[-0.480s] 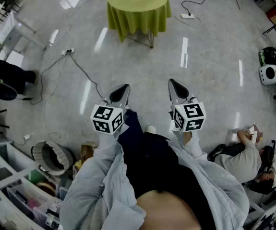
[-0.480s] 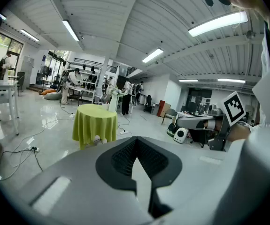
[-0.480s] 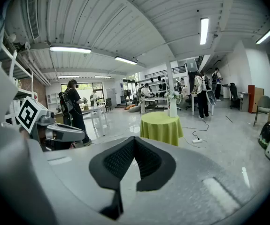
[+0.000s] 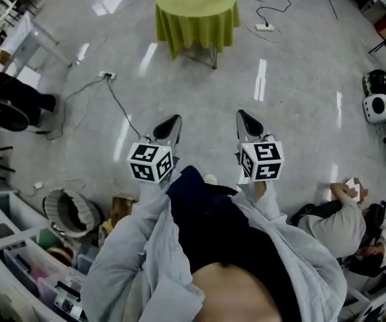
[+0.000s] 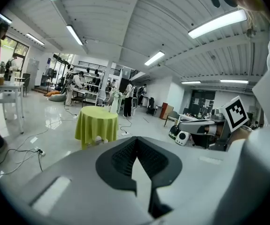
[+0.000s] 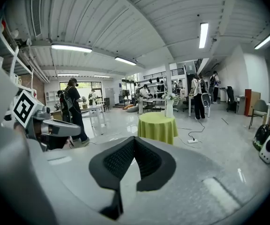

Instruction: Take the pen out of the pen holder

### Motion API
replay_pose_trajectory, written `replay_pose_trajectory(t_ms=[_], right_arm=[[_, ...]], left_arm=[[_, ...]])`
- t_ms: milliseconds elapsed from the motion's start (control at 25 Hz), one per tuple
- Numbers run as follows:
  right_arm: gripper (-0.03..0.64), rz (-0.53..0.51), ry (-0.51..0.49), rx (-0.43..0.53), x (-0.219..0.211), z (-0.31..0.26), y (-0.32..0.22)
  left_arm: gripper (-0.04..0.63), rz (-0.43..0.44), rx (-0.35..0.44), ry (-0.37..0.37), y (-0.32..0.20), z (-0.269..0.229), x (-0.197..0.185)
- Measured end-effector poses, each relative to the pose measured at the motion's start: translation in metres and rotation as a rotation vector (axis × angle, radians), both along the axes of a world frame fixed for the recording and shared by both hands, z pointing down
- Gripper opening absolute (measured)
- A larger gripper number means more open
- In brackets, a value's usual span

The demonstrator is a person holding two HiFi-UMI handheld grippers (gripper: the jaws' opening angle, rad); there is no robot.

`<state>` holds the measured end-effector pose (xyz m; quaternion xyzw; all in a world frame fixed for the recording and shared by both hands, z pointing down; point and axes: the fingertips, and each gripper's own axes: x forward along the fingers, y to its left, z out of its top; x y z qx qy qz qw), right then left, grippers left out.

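Left gripper and right gripper side by side above the floor; both pairs of jaws pressed together, empty; green-clothed table well ahead.

A round, green-draped surface stands on the glossy floor. It carries a white vase, possibly with flowers.

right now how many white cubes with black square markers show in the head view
2: one cube on the left gripper, the other cube on the right gripper.
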<state>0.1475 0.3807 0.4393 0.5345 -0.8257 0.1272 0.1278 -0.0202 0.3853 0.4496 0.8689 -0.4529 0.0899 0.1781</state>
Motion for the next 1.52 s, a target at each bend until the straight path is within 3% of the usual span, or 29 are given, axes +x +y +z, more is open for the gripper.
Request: replay_pose_trajectory(t_ms=[200, 240, 320, 440, 680, 1000, 1520], right_arm=[[0.005, 0.017, 0.0, 0.007, 0.006, -0.004, -0.001], [0.032, 0.021, -0.002, 0.009, 0.005, -0.004, -0.001], [0.211, 0.013, -0.013, 0.004, 0.003, -0.004, 0.0], [0.302, 0.016, -0.026, 0.016, 0.002, -0.006, -0.001], [0.296, 0.017, -0.029, 0.042, -0.003, -0.008, -0.002], [0.296, -0.009, -0.011, 0.026, -0.013, -0.002, -0.026], [0.296, 0.0, 0.003, 0.056, -0.02, -0.021, -0.149]], left_arm=[[0.018, -0.01, -0.007, 0.007, 0.006, -0.001, -0.001], [0.018, -0.01, -0.009, 0.009, 0.006, -0.001, -0.001], [0.018, -0.007, -0.01, 0.007, 0.008, 0.0, 0.0], [0.018, -0.005, -0.002, -0.002, 0.01, -0.001, 0.001], [0.018, -0.007, -0.008, -0.043, 0.017, 0.006, -0.005], [0.018, -0.016, -0.014, -0.019, -0.01, 0.01, -0.011], [0.018, -0.046, 0.015, -0.001, -0.139, -0.009, -0.036]])
